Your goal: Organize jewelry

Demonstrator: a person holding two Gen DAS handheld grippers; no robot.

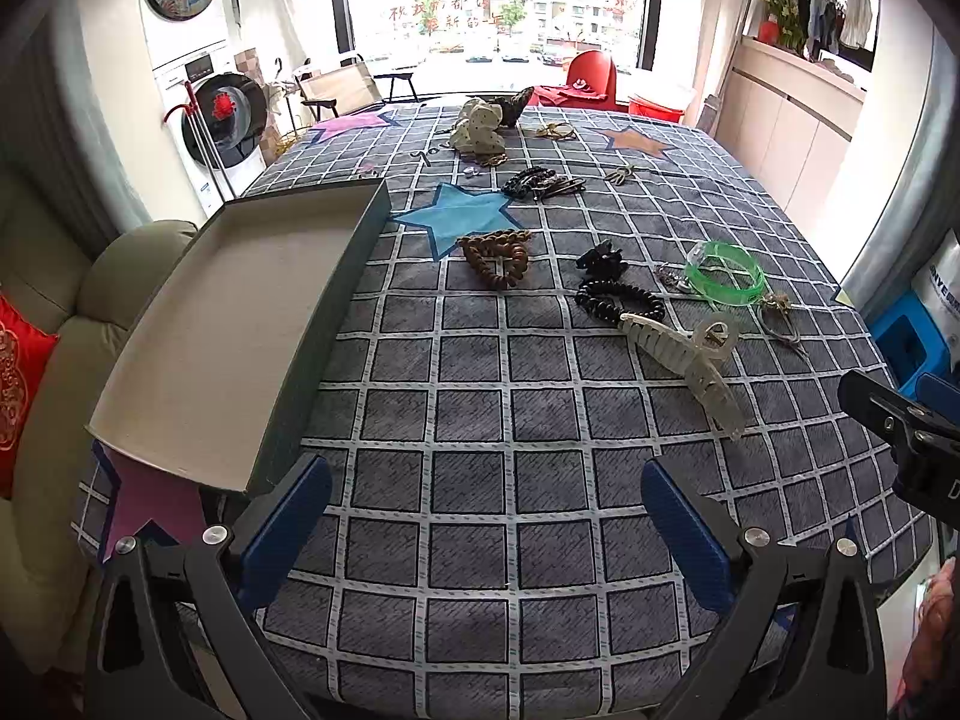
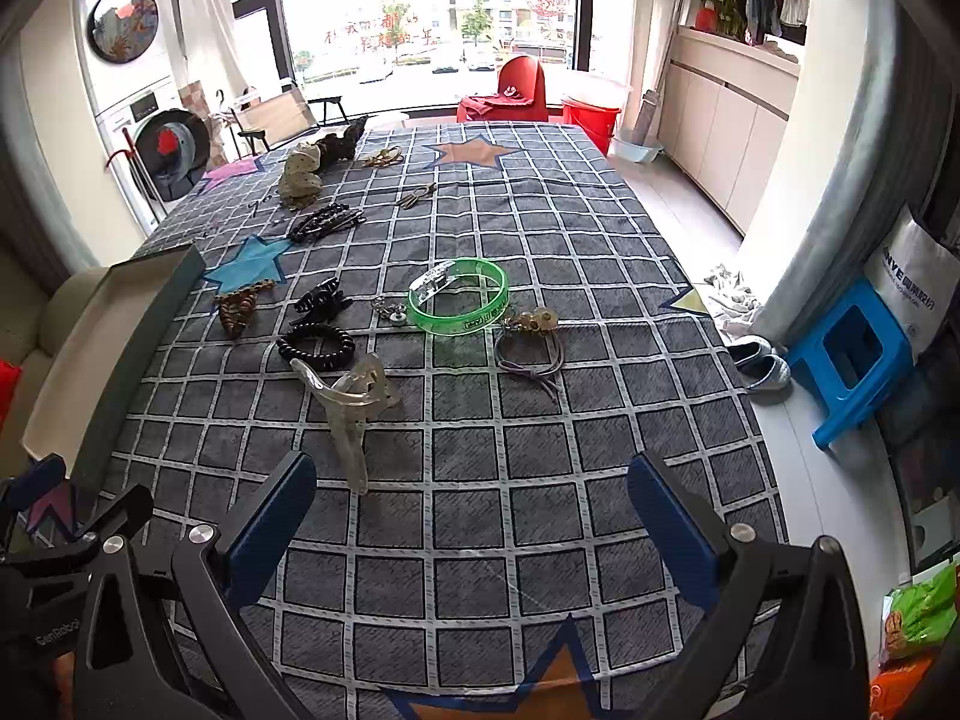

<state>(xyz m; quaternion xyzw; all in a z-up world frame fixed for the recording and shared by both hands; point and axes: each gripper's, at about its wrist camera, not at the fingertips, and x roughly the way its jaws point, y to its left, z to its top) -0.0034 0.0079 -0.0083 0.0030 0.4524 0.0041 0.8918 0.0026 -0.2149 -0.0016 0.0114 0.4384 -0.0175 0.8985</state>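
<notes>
Lowest in the left wrist view, the left tool [image 1: 486,516] hangs released over bare checked cloth, its blue pads wide apart and gripping nothing; the right tool [image 2: 471,516] fills the bottom of its own view the same way, spread and empty, with open cloth between and ahead of its pads. The table [image 1: 540,540] runs from the lower edge to the window at top centre, its near part free of things. At left in the left wrist view a tray [image 1: 228,324] sits with its dark wall along the cloth and its near corner close to the left pad, overhanging the table's left edge above a sofa [image 1: 72,312]. Just past the open patch, right of centre, lies a clear claw clip [image 1: 690,360], touching a black coil tie [image 1: 618,300]; a black clip [image 1: 600,258] is just beyond. A green bangle [image 2: 459,297] lies mid-frame in the right wrist view, with small print on its band too small to read, and a cord tie [image 2: 531,354] near it toward the right edge. A brown bead string [image 1: 495,255] sits beside a blue star [image 1: 456,216]. Far off, more pieces cluster near a spotted scrunchie [image 1: 477,126]. Red characters on the window are not legible.
</notes>
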